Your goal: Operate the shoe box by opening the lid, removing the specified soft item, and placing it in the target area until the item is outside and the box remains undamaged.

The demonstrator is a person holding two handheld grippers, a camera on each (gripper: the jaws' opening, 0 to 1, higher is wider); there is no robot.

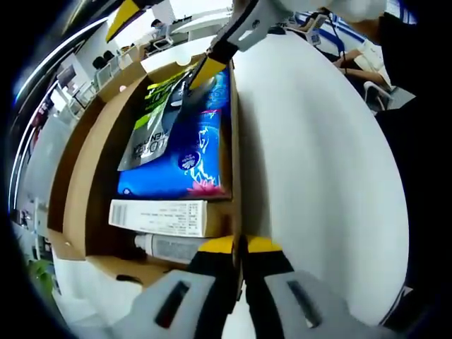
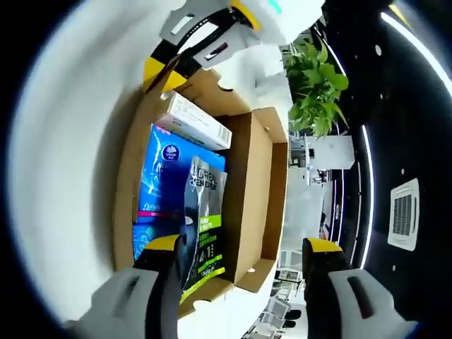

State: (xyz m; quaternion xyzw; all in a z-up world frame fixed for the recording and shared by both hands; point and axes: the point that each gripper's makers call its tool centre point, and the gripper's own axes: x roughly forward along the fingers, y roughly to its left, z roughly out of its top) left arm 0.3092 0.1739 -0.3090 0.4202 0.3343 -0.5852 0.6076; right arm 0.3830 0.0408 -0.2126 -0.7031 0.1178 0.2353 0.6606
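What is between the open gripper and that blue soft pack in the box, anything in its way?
Yes. A dark pouch with green lettering lies on top of the blue soft pack, and the right gripper is open right over that pouch. The white carton sits at the pack's far end. The box lid is already open.

**Your two handheld grippers: grey bodies, yellow tips**

Your left gripper (image 1: 240, 248) has pale grey moulded jaws, each with a dark slot, black inner edges and yellow tips. Your right gripper (image 2: 244, 256) matches it: grey slotted jaws capped in yellow over black.
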